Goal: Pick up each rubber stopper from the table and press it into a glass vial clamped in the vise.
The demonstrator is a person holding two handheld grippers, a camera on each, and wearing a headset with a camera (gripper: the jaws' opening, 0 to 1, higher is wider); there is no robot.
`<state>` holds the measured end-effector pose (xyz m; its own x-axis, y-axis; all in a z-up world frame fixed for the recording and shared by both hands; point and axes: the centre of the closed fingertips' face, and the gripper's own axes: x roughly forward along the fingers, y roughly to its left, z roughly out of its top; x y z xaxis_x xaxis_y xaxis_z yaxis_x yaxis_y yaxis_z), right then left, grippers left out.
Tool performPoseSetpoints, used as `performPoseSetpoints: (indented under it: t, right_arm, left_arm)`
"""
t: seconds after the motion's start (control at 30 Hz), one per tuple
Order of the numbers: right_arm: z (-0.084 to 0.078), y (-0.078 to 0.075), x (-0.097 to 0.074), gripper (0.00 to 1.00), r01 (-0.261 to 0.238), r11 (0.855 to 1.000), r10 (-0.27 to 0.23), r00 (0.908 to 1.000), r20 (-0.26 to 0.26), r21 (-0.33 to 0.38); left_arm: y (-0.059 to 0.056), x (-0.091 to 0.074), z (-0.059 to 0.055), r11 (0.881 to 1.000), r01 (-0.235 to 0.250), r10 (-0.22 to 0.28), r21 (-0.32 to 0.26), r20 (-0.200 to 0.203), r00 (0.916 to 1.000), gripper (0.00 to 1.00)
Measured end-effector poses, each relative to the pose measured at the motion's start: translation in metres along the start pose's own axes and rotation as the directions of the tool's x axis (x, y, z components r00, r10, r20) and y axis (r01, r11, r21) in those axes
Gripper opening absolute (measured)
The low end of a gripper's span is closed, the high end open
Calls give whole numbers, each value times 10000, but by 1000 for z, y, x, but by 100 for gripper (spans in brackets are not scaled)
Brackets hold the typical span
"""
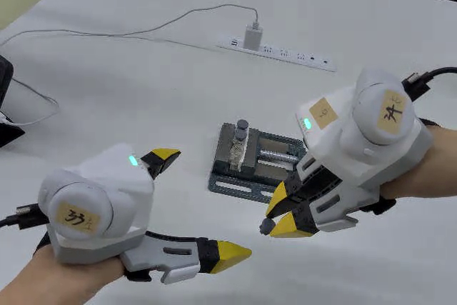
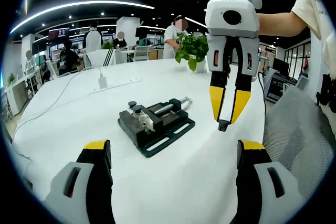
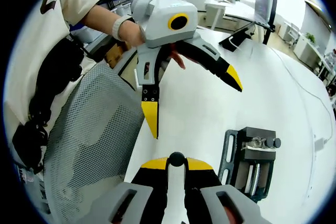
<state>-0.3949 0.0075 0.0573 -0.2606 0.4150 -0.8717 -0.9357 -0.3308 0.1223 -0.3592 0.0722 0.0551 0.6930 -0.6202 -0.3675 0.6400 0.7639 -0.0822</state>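
Note:
A dark vise (image 1: 251, 166) stands mid-table and clamps glass vials (image 1: 238, 149) that carry dark stoppers on top. The same vise (image 2: 156, 121) lies ahead in the left gripper view, and the vise (image 3: 252, 158) appears at lower right in the right gripper view. My right gripper (image 1: 275, 221) hovers just right of the vise, shut on a small dark rubber stopper (image 1: 267, 226). That stopper (image 3: 176, 159) shows pinched between the yellow tips, and the stopper (image 2: 223, 126) hangs above the table. My left gripper (image 1: 203, 201) is open and empty at front left.
A white power strip (image 1: 278, 52) with a plugged-in charger (image 1: 253, 36) and its cable lies behind the vise. A grey mesh chair (image 3: 92, 140) stands off the table's edge. People and desks fill the room behind; a potted plant (image 2: 192, 49) sits at the table's far end.

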Motion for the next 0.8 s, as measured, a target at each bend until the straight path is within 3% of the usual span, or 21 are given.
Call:
performPoseSetpoints:
  t: [0.4,0.8]
  right_arm:
    - [-5,-15,1,6,175,9998,-179,9994,-307,-140]
    - [0,-63,-9,6,789,9943,-847,9930,-824,-713]
  left_arm:
    - [12,-10,-4,9984,-467,472,-313,144,9988,99]
    - [19,-18,-6,9978,-582,585,-328,80,9983,99]
